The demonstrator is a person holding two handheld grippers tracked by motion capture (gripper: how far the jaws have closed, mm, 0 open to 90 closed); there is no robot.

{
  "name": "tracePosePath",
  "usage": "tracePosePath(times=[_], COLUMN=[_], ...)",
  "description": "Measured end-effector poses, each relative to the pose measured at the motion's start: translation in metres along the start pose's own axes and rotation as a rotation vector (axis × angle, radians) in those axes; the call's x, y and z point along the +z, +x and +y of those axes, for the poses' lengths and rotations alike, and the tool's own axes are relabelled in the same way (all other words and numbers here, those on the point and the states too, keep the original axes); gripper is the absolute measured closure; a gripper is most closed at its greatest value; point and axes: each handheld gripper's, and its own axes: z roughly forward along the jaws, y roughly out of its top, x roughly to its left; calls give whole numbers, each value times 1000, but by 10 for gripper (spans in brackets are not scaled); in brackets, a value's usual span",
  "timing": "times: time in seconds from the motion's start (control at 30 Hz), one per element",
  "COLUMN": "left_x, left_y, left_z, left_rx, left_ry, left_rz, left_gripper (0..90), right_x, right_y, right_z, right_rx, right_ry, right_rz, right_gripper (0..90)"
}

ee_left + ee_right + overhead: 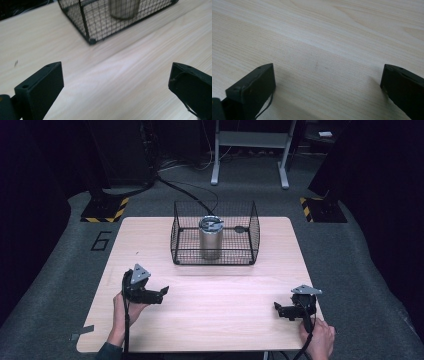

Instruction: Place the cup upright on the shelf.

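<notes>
Steel canister (210, 237) stands inside the wire basket (182, 251), its lid seen from the high view; left gripper (162, 293) and right gripper (278, 309) sit near of the basket, jaws spread, empty.

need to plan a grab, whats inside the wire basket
A metal cylinder canister stands upright inside the wire basket, left of its middle, with a lid on top. A small dark thing lies right of it, too small to identify. The lid hides the canister's contents.

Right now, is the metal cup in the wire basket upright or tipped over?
Upright: the metal cup stands on its base inside the wire basket, its lidded top facing up.
</notes>
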Motion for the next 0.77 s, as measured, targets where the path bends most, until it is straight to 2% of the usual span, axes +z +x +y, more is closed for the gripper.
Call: tracePosePath(times=[0.03,0.07,0.1,0.13,0.2,0.23,0.4,0.57,0.6,0.67,0.77], left_x=[1,4,6,6,9,10,15,18,20,19,20], left_y=[0,4,5,5,10,13,20,19,20,20,22], left_z=[-5,-19,-25,-25,-40,-49,-71,-82,-82,-82,-83], left_rx=[-7,-24,-40,-40,-72,-86,-123,-128,-111,-105,-115], left_ry=[7,29,37,37,42,52,83,91,122,127,131], left_rz=[9,10,14,14,21,45,68,71,70,69,41], left_gripper=[0,0,0,0,0,0,0,0,0,0,0], right_x=[0,0,0,0,0,0,0,0,0,0,0], right_y=[0,0,0,0,0,0,0,0,0,0,0], right_z=[0,0,0,0,0,0,0,0,0,0,0], right_rx=[2,3,2,2,0,3,2,2,0,1,2], right_ry=[1,0,0,0,0,0,0,1,0,0,1], right_rz=[0,0,0,0,-1,0,0,0,0,0,0], right_gripper=[0,0,0,0,0,0,0,0,0,0,0])
